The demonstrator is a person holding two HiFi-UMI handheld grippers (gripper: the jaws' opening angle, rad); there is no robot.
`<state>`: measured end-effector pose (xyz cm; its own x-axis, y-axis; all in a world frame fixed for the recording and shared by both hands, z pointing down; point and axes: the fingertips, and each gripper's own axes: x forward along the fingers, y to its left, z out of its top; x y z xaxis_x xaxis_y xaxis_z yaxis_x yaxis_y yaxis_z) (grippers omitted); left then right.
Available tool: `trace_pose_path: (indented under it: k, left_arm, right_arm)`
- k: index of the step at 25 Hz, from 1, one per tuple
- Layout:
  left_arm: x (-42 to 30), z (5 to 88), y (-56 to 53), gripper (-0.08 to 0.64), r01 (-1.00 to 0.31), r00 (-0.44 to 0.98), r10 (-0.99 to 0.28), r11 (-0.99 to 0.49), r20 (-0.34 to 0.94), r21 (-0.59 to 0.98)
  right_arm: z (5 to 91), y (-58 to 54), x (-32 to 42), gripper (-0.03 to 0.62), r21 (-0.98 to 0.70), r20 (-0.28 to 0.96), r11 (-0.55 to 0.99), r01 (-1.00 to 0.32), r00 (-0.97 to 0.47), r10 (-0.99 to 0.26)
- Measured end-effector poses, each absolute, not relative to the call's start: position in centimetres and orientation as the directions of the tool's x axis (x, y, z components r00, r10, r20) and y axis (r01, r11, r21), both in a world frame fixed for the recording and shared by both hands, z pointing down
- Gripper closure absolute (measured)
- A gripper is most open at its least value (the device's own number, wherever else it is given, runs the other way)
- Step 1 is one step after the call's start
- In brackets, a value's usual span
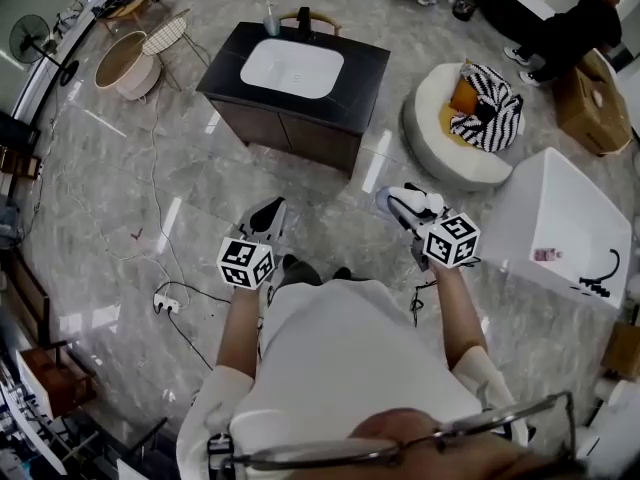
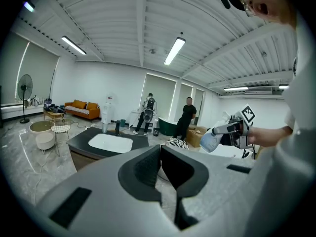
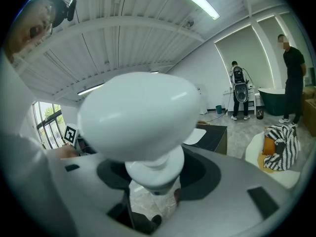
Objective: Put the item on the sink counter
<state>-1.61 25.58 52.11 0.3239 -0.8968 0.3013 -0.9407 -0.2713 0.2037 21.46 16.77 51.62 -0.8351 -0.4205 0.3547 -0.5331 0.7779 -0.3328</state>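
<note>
My right gripper point(image 1: 403, 208) is shut on a spray bottle point(image 1: 390, 201) with a white head and a pale blue body. In the right gripper view its white head point(image 3: 139, 116) fills the middle, and the jaws clasp the neck below it. From the left gripper view, the bottle point(image 2: 211, 141) hangs off to the right. My left gripper point(image 1: 268, 218) is shut with nothing in it, its pads point(image 2: 148, 168) meeting. The dark sink counter point(image 1: 226, 66) with a white basin point(image 1: 292, 68) stands some way ahead of both grippers across the floor, also visible as the counter point(image 2: 79, 143).
A round white ottoman point(image 1: 430, 148) with a striped cushion sits right of the counter. A white bathtub point(image 1: 560, 218) stands at the right. Cables and a power strip point(image 1: 165, 303) lie on the marble floor at the left. A faucet and a small bottle point(image 1: 271, 20) stand on the counter's back.
</note>
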Motion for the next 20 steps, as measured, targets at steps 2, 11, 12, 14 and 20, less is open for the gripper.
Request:
trace_pose_path:
  k: [2,11,12,14,20]
  left_arm:
    - [-1.7,52.3,25.0,0.555,-0.941,0.324,-0.895,-0.27,0.306,0.205]
    - [-3.7,53.4,18.5,0.555,-0.918,0.384,-0.874,-0.328,0.297,0.224]
    - [-4.1,53.4,17.4,0.555,-0.914,0.393,-0.871,-0.337,0.294,0.225]
    - [-4.9,53.4,15.1,0.555,-0.906,0.414,-0.863,-0.36,0.291,0.222]
    - [-8.2,53.5,8.8,0.555,-0.878,0.477,-0.825,-0.433,0.302,0.203]
  right_arm:
    - [51.8,16.1,21.3,0.35,-0.338,0.351,0.777,-0.532,-0.837,-0.42]
    - [52.4,11.3,19.5,0.351,-0.334,0.36,0.749,-0.572,-0.812,-0.46]
    - [52.3,10.5,19.2,0.351,-0.333,0.36,0.743,-0.58,-0.807,-0.469]
    - [52.2,8.9,18.5,0.351,-0.336,0.357,0.727,-0.599,-0.795,-0.49]
    - [51.8,3.9,16.2,0.351,-0.339,0.361,0.671,-0.659,-0.75,-0.554]
